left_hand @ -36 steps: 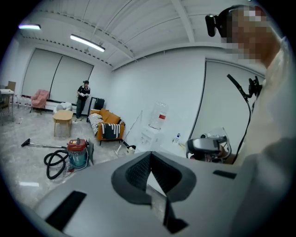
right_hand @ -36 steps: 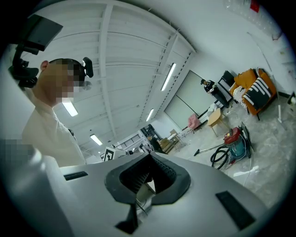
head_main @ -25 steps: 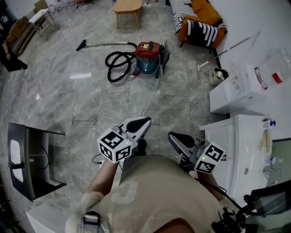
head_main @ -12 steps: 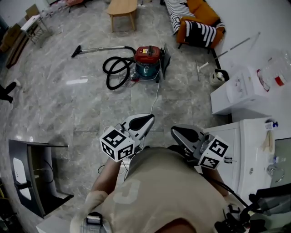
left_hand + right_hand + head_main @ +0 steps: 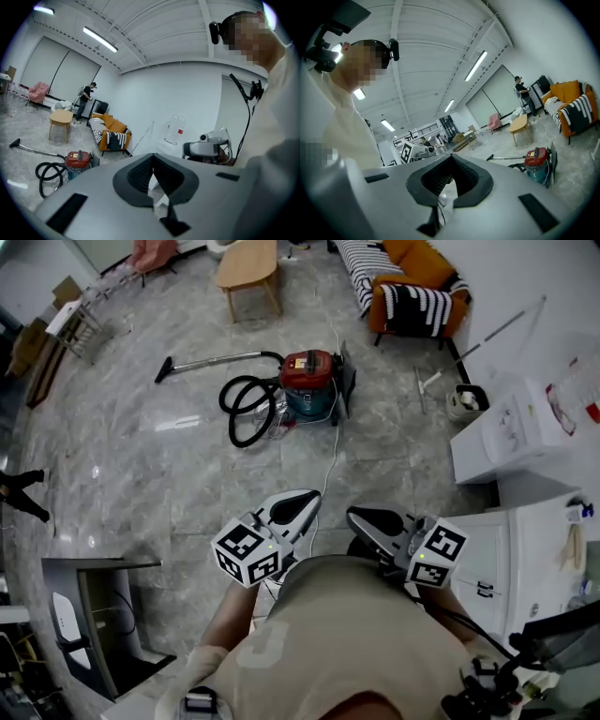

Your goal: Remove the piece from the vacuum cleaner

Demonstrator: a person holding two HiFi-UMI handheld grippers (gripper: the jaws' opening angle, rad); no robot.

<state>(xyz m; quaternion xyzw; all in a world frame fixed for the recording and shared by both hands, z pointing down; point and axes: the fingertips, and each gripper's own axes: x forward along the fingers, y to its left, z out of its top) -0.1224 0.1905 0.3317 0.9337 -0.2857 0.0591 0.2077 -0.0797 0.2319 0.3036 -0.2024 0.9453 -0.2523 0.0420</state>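
The red and teal vacuum cleaner [image 5: 309, 381] stands on the grey marble floor, well ahead of me. Its black hose [image 5: 246, 409] lies coiled at its left, and a metal wand with a nozzle [image 5: 202, 362] reaches out to the left. It also shows small in the left gripper view as the vacuum cleaner [image 5: 78, 161] and in the right gripper view as the vacuum cleaner [image 5: 536, 161]. My left gripper [image 5: 309, 495] and right gripper [image 5: 354, 515] are held close to my chest, both shut and empty, far from the vacuum. Which piece comes off I cannot tell.
A white power cord [image 5: 330, 456] runs from the vacuum toward my feet. A wooden table [image 5: 248, 263] and an orange striped sofa [image 5: 408, 282] stand beyond it. White cabinets [image 5: 525, 427] line the right side, with a bucket [image 5: 466, 401] near them. A dark stand [image 5: 94, 615] is at the lower left.
I have walked forward; the vacuum sits a little lower and nearer in the head view, and the dark stand has slid down-left. Both grippers stayed shut in front of my chest.
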